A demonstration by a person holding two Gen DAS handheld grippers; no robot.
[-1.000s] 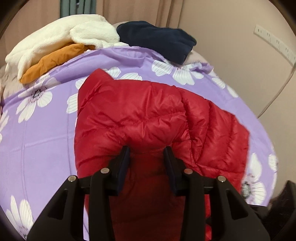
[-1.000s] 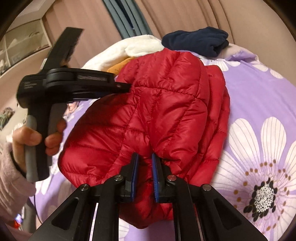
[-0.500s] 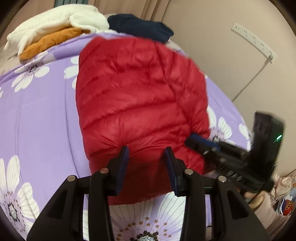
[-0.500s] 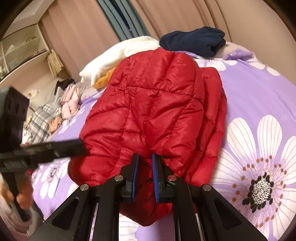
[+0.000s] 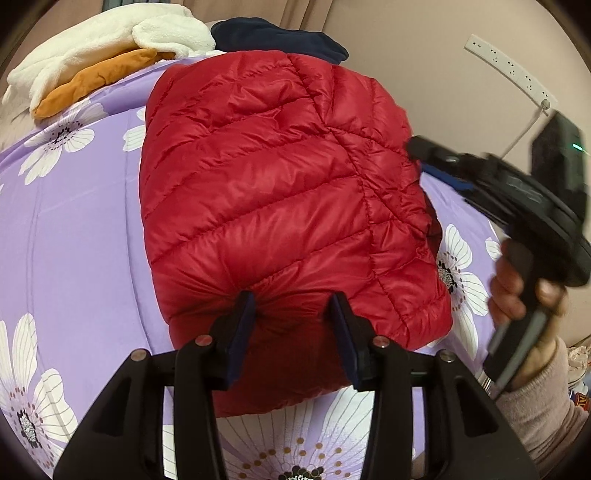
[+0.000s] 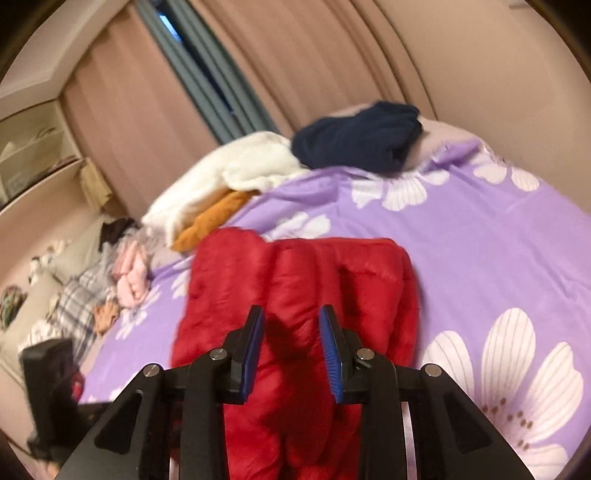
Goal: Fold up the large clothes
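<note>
A red quilted down jacket (image 5: 277, 184) lies folded into a compact block on the purple flowered bed cover (image 5: 74, 240). My left gripper (image 5: 291, 299) is at its near hem, and the fabric puckers between the pads while the jaws are opening slightly. In the right wrist view the jacket (image 6: 295, 280) lies below my right gripper (image 6: 291, 314). Its jaws are opening, and the blue pads stand apart and press on nothing. The left wrist view shows the right gripper (image 5: 421, 155) blurred beside the jacket's right edge, held by a hand (image 5: 517, 295).
A white fleece (image 5: 110, 37), an orange garment (image 5: 92, 81) and a navy garment (image 5: 277, 35) are piled at the bed's far end. Loose clothes (image 6: 125, 284) lie past the bed's left side. A power strip (image 5: 509, 70) hangs on the right wall.
The right gripper let go of the jacket, opened and rose, now looking more across the bed. The left gripper carried the hem over earlier, then stayed put.
</note>
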